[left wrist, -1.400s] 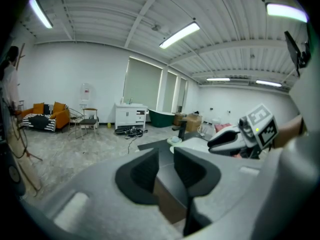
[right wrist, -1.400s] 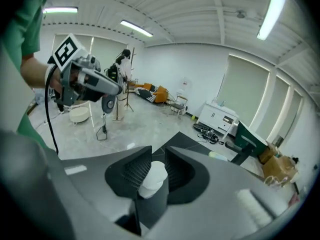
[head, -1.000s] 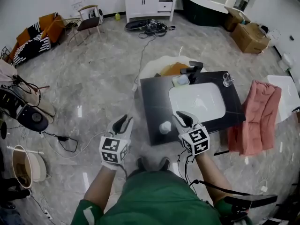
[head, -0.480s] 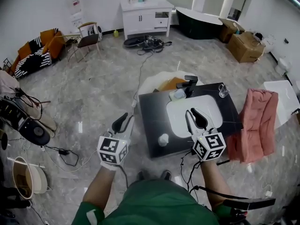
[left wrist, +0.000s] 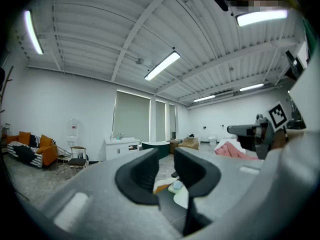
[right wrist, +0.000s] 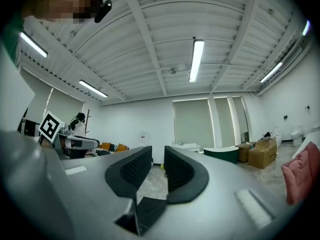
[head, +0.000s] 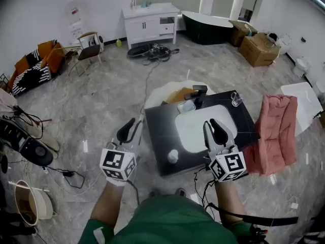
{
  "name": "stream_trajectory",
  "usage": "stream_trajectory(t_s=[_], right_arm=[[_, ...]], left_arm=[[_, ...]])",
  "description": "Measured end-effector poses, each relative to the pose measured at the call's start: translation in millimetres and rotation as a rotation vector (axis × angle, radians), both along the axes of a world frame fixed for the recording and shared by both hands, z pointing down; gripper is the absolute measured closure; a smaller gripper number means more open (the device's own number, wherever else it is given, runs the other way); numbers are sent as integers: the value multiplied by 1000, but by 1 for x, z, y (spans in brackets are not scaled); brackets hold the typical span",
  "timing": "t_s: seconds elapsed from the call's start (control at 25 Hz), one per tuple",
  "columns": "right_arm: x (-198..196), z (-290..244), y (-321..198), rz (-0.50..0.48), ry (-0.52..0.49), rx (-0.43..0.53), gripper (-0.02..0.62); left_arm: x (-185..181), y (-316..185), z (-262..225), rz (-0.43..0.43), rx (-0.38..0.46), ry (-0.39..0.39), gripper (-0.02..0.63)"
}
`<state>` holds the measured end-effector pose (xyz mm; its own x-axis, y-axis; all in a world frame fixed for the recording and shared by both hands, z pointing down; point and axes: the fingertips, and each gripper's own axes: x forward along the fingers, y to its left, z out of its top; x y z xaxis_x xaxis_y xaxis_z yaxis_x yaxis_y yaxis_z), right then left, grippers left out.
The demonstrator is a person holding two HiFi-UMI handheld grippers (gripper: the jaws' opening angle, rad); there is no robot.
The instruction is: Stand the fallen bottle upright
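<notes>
The bottle (head: 173, 156) is a small, rounded, whitish lump on the glossy black worktop (head: 157, 131), near its 7 o'clock corner. It is too small to tell whether it lies or stands. A smooth white oval basin (head: 193, 126) is sunk into the middle of the slab. An angular matte black faucet (head: 199, 93) sits at its 12 o'clock, and a clear glass (head: 236, 99) stands toward 1 o'clock. A soft, crumpled pink towel (head: 277, 131) hangs at the worktop's 3 o'clock.

The left hand-held gripper (head: 132, 130) is held at the worktop's 9 o'clock edge. Its curved grey jaws with ribbed black pads are a narrow slot apart and hold nothing. The right hand-held gripper (head: 214, 131) is over the basin's 4 o'clock rim, its jaws likewise slightly parted and empty. Both are well clear of the bottle.
</notes>
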<state>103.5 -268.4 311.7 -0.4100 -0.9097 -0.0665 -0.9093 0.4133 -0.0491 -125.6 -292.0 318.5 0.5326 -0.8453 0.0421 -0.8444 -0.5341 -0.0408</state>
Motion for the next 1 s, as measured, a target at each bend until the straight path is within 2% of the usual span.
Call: stream_trajectory(t_s=[0.44,1.0], right_arm=[[27,-12,-3,44,-29,36,518],[41,-11,-11,65,-29,40,518]], left_arm=[[21,-11,-12,21,47,20,520],[33,-26,-8,39,28,14,528]])
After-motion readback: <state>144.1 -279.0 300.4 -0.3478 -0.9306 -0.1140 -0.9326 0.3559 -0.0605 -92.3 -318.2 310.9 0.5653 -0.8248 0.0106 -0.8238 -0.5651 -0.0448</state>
